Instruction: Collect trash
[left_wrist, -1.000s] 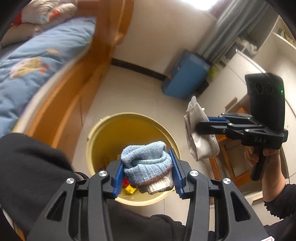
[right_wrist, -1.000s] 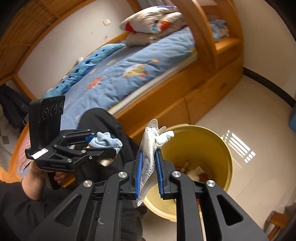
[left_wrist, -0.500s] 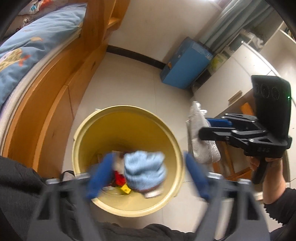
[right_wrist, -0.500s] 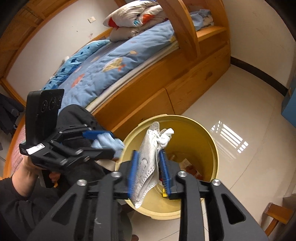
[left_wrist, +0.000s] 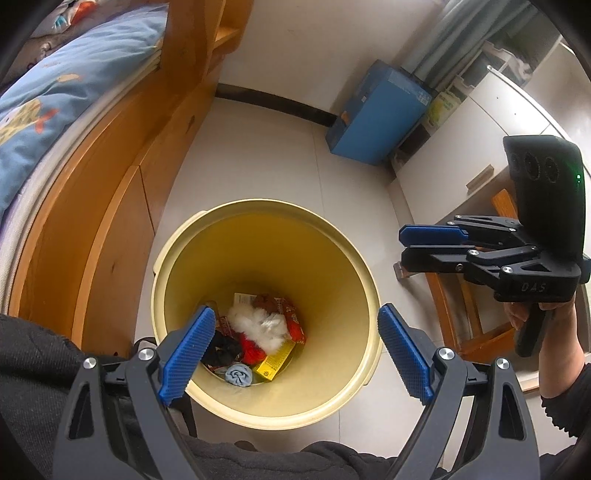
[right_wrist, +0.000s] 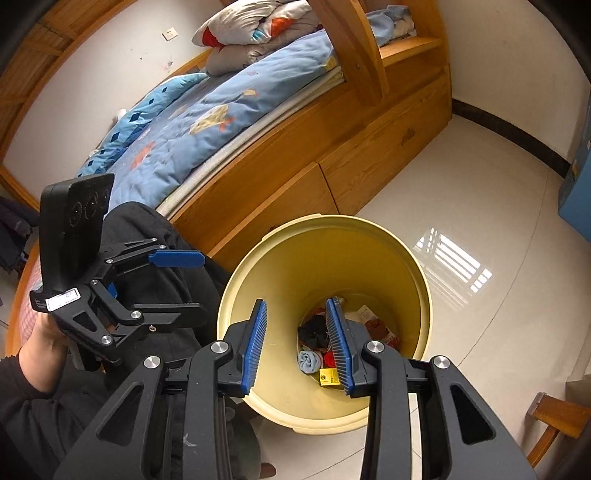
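- Blue-padded left gripper (left_wrist: 295, 350) spread wide, empty, over round yellow plastic bin (left_wrist: 354, 258).
- Black right gripper (right_wrist: 297, 341) parted, empty, above the bin's rim.
- Rolled light-blue sock (left_wrist: 239, 375) and white fluffy cloth (left_wrist: 258, 325) lie at the bottom among wrappers.
- Wooden bed frame (left_wrist: 110, 206) stands just beside the bin; bare tiled floor (left_wrist: 258, 155) beyond.

We see a wooden bed frame (right_wrist: 332, 177) along the wall | blue patterned quilt (right_wrist: 192, 133) on it | folded bedding (right_wrist: 255, 22) piled at its head | blue box (left_wrist: 376, 114) by grey curtains (left_wrist: 458, 40) | wooden stool (left_wrist: 465, 306) beside white cabinet (left_wrist: 465, 147)
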